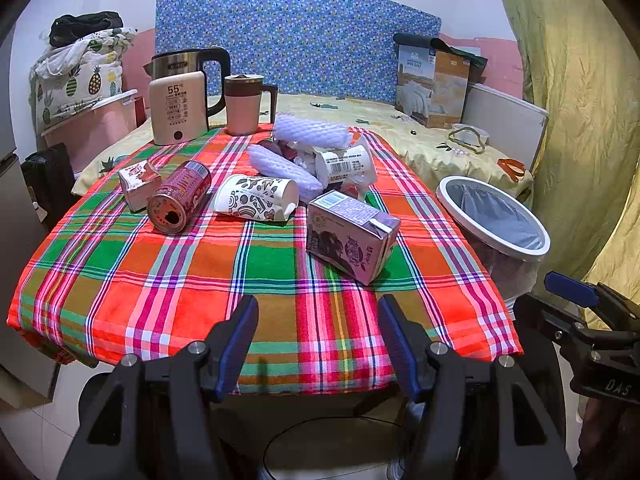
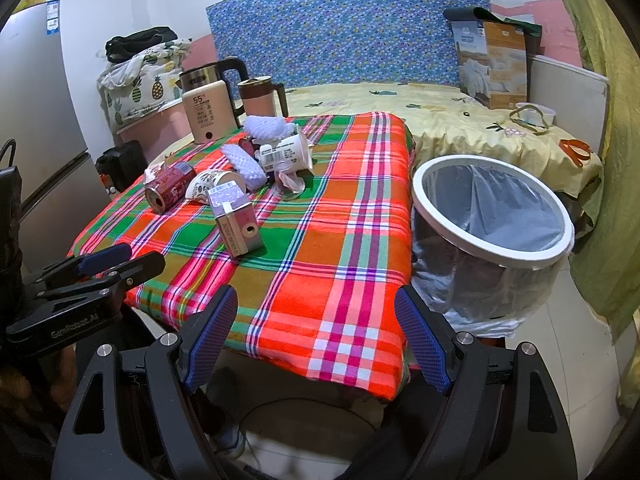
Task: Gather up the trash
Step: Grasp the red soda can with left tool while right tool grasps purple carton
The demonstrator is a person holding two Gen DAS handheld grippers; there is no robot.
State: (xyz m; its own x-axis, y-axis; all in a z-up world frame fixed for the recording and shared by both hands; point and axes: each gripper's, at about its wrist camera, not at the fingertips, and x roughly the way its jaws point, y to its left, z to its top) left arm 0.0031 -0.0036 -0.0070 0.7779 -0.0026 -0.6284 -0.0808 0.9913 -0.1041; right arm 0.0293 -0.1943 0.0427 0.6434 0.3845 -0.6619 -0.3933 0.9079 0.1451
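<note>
1. Left gripper (image 1: 318, 340) and right gripper (image 2: 316, 336): both spread wide, empty, poised at the tabletop (image 1: 280, 280) near edge.
2. Trash mid-tabletop: two cartons, one can (image 1: 180, 198), one paper cup (image 1: 256, 198), two foam nets.
3. One lined bin (image 2: 492, 216) beside the tabletop.

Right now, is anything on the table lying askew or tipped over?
Yes. The red drink can, the patterned paper cup and the purple milk carton all lie on their sides on the plaid tablecloth. No spill shows.

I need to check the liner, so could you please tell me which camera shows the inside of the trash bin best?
The right wrist view: the trash bin sits close, its whole white rim and bag lining visible. The left wrist view shows the bin farther off, at a shallower angle.
</note>
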